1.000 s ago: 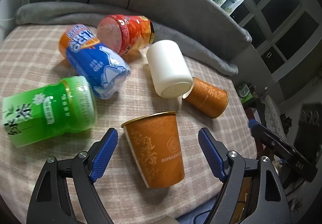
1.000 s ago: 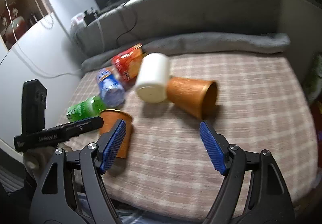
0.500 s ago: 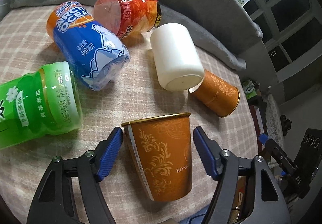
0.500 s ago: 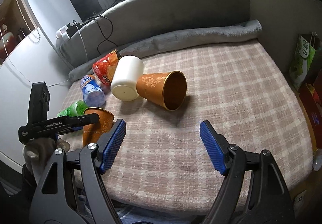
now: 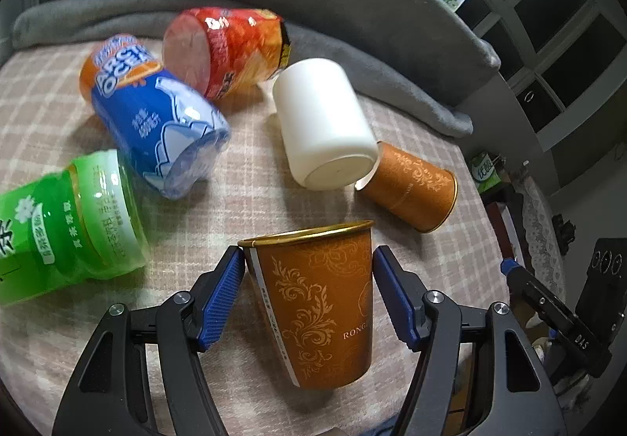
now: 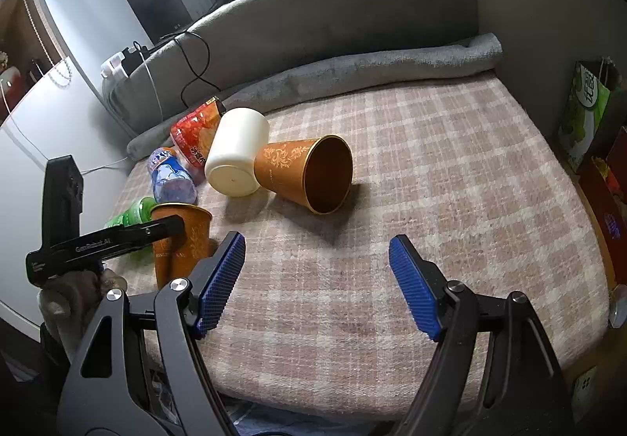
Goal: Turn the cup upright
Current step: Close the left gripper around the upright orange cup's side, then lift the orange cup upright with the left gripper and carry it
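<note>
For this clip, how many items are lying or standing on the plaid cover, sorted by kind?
Orange paper cups: 2, one upright, one on its side
White cup: 1, on its side
Drink bottles: 2, blue and green
Red snack canister: 1
Total: 6

Upright cup (image 5: 317, 302) stands before tipped cup (image 5: 411, 193), bottles left.

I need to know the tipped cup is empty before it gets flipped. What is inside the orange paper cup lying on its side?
The right wrist view looks into the lying orange cup: only bare brown wall shows. Its deepest end is in shadow, so that part cannot be checked.
</note>
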Demonstrator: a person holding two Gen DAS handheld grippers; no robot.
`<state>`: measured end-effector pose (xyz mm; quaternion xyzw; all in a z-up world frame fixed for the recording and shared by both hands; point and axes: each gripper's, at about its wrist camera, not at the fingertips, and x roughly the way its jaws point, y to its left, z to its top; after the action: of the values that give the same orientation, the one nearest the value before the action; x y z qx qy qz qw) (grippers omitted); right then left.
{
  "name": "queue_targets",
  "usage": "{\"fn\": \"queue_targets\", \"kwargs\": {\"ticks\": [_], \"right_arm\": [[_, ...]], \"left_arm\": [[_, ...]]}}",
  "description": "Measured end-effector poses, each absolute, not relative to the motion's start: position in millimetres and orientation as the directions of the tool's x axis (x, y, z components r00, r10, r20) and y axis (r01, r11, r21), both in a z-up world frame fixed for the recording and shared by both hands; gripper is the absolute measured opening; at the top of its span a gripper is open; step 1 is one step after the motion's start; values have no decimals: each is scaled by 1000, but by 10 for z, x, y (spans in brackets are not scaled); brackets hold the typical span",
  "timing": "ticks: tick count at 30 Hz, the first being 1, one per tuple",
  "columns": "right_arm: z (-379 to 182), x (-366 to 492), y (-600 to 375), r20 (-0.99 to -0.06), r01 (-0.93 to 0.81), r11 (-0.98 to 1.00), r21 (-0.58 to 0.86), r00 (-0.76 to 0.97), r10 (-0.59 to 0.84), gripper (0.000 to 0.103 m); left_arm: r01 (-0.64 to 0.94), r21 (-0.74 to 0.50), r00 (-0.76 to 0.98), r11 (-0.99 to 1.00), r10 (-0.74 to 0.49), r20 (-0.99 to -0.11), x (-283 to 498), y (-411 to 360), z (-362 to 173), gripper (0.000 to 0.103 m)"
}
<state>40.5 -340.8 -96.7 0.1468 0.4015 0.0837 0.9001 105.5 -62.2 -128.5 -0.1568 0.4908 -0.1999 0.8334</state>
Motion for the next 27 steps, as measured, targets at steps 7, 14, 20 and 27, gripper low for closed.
{"fn": "queue_targets", "kwargs": {"ticks": [7, 14, 20, 27], "right_arm": [[-992, 407, -3408, -701, -32, 942, 334, 660, 271, 79], [-998, 405, -3413, -701, -32, 942, 333, 660, 270, 79], [-1025, 401, -3423, -701, -27, 942, 335, 660, 269, 79], [-1030, 395, -3434, -700, -23, 941, 338, 662, 267, 79]], "left_arm": [[226, -397, 505, 890, -455, -733, 970, -728, -1147, 67], [255, -330, 557, 909, -417, -718, 953, -864, -1091, 67], [285, -251, 604, 925, -377, -702, 899, -975, -1035, 67], [309, -197, 641, 930, -357, -680, 878, -1066, -994, 62]]}}
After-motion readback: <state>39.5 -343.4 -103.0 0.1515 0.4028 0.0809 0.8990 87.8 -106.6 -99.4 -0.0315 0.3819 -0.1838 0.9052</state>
